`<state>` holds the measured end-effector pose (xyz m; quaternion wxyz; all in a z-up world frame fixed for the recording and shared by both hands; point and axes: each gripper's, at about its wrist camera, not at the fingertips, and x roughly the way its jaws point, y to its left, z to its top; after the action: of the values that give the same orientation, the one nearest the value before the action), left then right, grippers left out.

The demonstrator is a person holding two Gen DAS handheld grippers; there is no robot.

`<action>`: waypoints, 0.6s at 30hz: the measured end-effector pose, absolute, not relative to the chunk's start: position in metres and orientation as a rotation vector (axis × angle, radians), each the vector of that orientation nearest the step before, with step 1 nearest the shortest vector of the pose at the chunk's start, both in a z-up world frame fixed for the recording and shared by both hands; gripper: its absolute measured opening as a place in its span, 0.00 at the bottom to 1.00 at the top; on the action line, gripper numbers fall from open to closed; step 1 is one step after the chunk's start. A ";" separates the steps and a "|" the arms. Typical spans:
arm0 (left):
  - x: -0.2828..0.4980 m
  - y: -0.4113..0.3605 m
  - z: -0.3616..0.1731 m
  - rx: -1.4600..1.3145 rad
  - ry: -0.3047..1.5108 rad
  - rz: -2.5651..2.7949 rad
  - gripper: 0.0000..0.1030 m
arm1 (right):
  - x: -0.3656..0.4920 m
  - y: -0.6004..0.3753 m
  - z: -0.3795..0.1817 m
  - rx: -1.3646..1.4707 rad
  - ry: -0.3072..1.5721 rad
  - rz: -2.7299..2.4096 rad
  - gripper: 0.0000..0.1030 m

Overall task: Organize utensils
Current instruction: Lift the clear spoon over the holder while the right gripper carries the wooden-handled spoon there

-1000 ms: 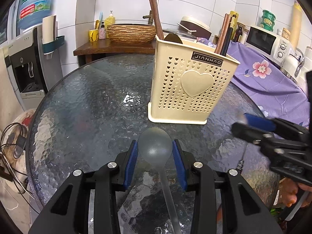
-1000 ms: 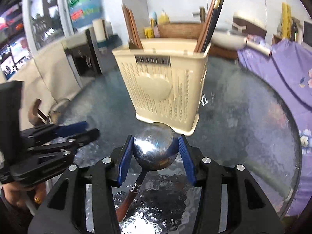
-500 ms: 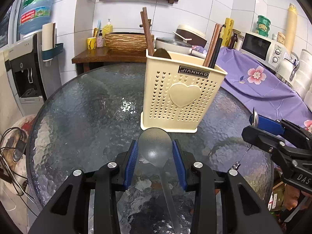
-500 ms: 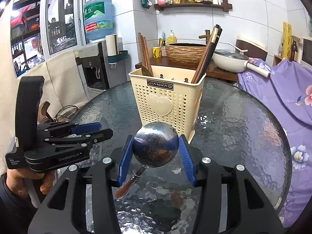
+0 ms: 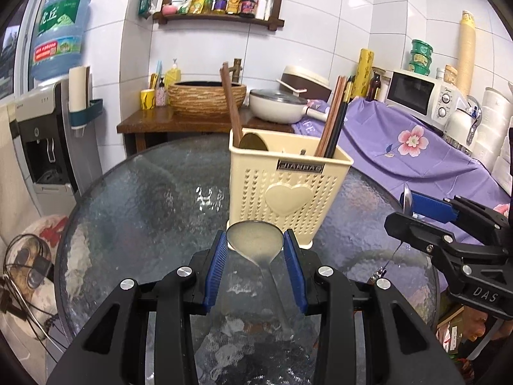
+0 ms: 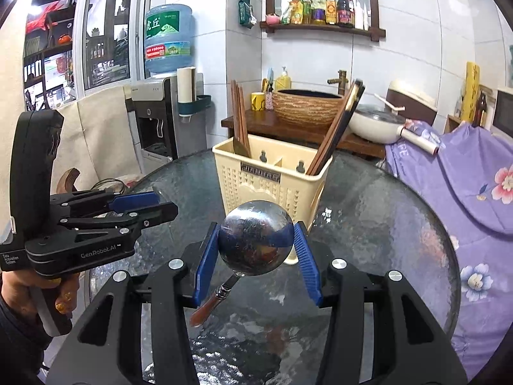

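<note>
My left gripper (image 5: 255,240) is shut on the bowl of a translucent grey spoon (image 5: 255,242), handle hanging down, held above the glass table. My right gripper (image 6: 255,235) is shut on the bowl of a shiny metal ladle (image 6: 255,235) with a reddish-brown handle. A cream perforated utensil holder (image 5: 287,189) stands on the table ahead of both, also in the right wrist view (image 6: 271,176). It holds chopsticks (image 5: 333,122) and a dark spoon. Each gripper shows in the other's view: the right one (image 5: 413,218) at the right, the left one (image 6: 150,205) at the left.
The round textured glass table (image 5: 144,199) carries the holder. Behind it are a wooden side table with a woven basin (image 5: 206,98), a white pan (image 5: 277,107), a water dispenser (image 5: 45,134) at left and a purple floral cloth (image 5: 407,150) with a microwave at right.
Both grippers have risen and tilted up with their utensils, so the holder looks lower and farther and its open top shows. The grips are unchanged.
</note>
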<state>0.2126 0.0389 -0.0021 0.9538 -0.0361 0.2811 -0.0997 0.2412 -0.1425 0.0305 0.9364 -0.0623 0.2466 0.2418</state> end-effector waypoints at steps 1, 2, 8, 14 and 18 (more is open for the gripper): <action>0.213 0.038 0.000 -0.072 0.567 -0.205 0.35 | 0.242 -0.142 0.034 -0.133 0.498 0.495 0.46; 0.214 0.039 0.003 -0.073 0.561 -0.210 0.35 | 0.242 -0.143 0.037 -0.136 0.493 0.494 0.46; 0.221 0.038 0.032 -0.069 0.516 -0.229 0.35 | 0.249 -0.145 0.063 -0.158 0.450 0.483 0.46; 0.233 0.041 0.095 -0.078 0.399 -0.236 0.35 | 0.265 -0.146 0.115 -0.182 0.352 0.450 0.46; 0.250 0.040 0.137 -0.068 0.299 -0.192 0.35 | 0.288 -0.146 0.155 -0.185 0.278 0.386 0.46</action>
<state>0.2497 0.0405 0.1374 0.9837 -0.0337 0.1488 -0.0954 0.2878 -0.1461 0.1553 0.9676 -0.0917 0.1377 0.1907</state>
